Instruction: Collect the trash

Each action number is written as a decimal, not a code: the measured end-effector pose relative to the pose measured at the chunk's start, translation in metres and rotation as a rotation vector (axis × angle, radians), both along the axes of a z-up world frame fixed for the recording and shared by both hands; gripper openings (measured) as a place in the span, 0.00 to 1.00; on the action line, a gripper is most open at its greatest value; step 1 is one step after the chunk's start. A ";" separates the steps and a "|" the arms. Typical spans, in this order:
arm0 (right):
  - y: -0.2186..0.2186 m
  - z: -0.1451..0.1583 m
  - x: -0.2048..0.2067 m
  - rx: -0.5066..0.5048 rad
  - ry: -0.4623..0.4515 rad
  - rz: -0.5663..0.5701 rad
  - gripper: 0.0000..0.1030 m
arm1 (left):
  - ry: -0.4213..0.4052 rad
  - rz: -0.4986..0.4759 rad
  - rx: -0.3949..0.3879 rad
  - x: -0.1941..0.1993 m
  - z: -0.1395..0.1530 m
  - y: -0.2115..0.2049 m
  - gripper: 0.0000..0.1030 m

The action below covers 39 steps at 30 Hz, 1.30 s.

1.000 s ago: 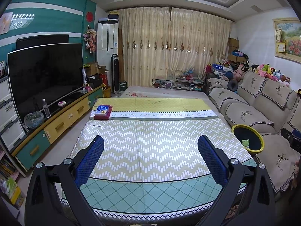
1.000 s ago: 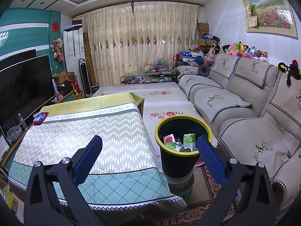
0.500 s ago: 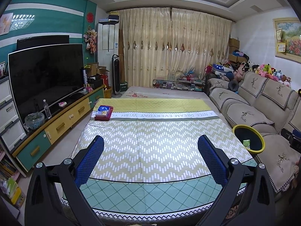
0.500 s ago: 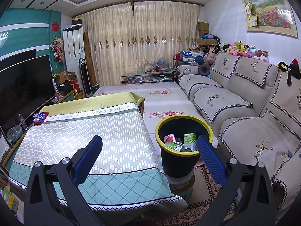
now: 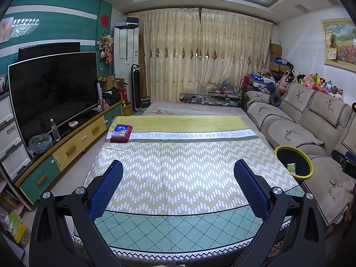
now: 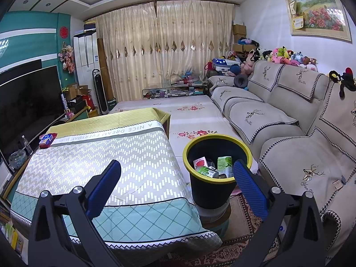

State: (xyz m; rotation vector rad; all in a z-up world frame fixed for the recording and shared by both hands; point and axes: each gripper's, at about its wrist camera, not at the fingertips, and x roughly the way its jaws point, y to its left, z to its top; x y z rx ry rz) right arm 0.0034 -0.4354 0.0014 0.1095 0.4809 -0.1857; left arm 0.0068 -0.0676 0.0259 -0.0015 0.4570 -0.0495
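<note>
A black trash bin with a yellow rim (image 6: 242, 146) stands on a round stool right of the table; it also shows in the left wrist view (image 5: 308, 162). It holds cartons and wrappers, among them a green carton (image 6: 224, 163) and a red-and-white pack (image 6: 200, 162). My right gripper (image 6: 176, 173) is open and empty, held above the table's near right corner beside the bin. My left gripper (image 5: 178, 173) is open and empty above the table's near edge. A red tray with a blue-and-white box (image 5: 121, 131) lies at the table's far left.
The table wears a zigzag-patterned cloth (image 5: 178, 160). A beige sofa (image 6: 289, 129) runs along the right. A TV (image 5: 53, 89) on a low cabinet stands left, with a water bottle (image 5: 55, 130) and a glass bowl (image 5: 40, 141). A patterned rug (image 6: 235, 240) lies under the stool.
</note>
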 end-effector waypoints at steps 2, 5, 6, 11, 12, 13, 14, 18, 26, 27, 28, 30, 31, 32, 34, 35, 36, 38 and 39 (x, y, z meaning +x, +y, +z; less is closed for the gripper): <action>0.000 0.000 0.000 0.002 0.001 -0.001 0.93 | 0.001 0.000 0.000 0.000 0.000 0.000 0.95; 0.000 -0.001 0.001 0.003 0.002 -0.002 0.93 | 0.001 0.000 0.000 0.000 0.000 0.000 0.95; 0.000 -0.001 0.001 0.002 0.002 -0.001 0.93 | 0.002 0.000 0.001 0.000 0.000 -0.001 0.95; 0.000 -0.002 0.001 0.004 0.003 -0.001 0.93 | 0.004 0.001 0.011 0.001 -0.001 -0.003 0.95; 0.000 -0.002 0.001 0.004 0.003 -0.002 0.93 | 0.003 0.003 0.014 0.001 -0.001 -0.003 0.95; 0.000 -0.001 0.001 0.004 0.003 -0.002 0.93 | 0.002 0.003 0.015 0.001 -0.001 -0.002 0.95; 0.000 -0.002 0.002 0.004 0.003 -0.001 0.93 | 0.003 0.001 0.013 0.001 -0.001 -0.002 0.95; 0.000 -0.001 0.002 0.005 0.003 -0.001 0.93 | 0.006 0.000 0.011 0.002 -0.002 -0.003 0.95; 0.001 -0.009 0.003 0.006 0.012 0.000 0.93 | 0.017 -0.005 0.014 0.007 -0.005 -0.003 0.95; 0.001 -0.009 0.003 0.006 0.011 -0.001 0.93 | 0.016 -0.005 0.014 0.007 -0.004 -0.003 0.95; 0.001 -0.009 0.003 0.007 0.011 0.000 0.93 | 0.017 -0.005 0.013 0.007 -0.005 -0.003 0.95; 0.001 -0.009 0.003 0.007 0.012 0.000 0.93 | 0.018 -0.005 0.013 0.007 -0.005 -0.003 0.95; 0.001 -0.009 0.004 0.007 0.012 0.000 0.93 | 0.019 -0.005 0.012 0.007 -0.006 -0.003 0.95; 0.001 -0.009 0.003 0.007 0.013 0.000 0.93 | 0.018 -0.006 0.012 0.007 -0.005 -0.003 0.95; 0.002 -0.009 0.003 0.008 0.013 0.000 0.93 | 0.020 -0.007 0.012 0.008 -0.006 -0.003 0.95; 0.001 -0.009 0.004 0.008 0.013 0.000 0.93 | 0.021 -0.007 0.013 0.008 -0.007 -0.003 0.95; 0.001 -0.009 0.004 0.008 0.013 0.000 0.93 | 0.022 -0.007 0.013 0.009 -0.008 -0.003 0.95; 0.002 -0.009 0.004 0.008 0.014 0.000 0.93 | 0.022 -0.008 0.013 0.009 -0.008 -0.003 0.95; 0.001 -0.009 0.004 0.007 0.014 0.000 0.93 | 0.022 -0.008 0.013 0.008 -0.008 -0.004 0.95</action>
